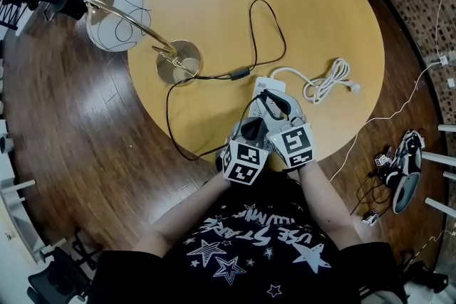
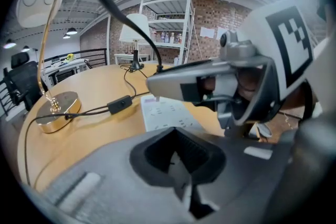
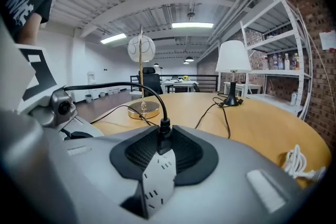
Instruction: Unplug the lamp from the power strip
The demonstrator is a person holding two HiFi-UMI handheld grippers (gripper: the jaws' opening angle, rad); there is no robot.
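Jaws of right gripper (image 3: 160, 159) clamp the plug (image 3: 165, 134), left gripper (image 2: 178, 162) jaws pinch the power strip (image 2: 165, 113)

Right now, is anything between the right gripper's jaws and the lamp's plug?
Nothing visible. The black lamp plug already sits between the jaws of the right gripper, still seated in the white power strip.

we hold left gripper (image 1: 258, 110) and right gripper (image 1: 283, 107) side by side on white power strip (image 1: 270, 85) near round wooden table (image 1: 328, 18) edge; black lamp cord (image 1: 274, 28) runs from gold globe lamp (image 1: 177, 60) to it.
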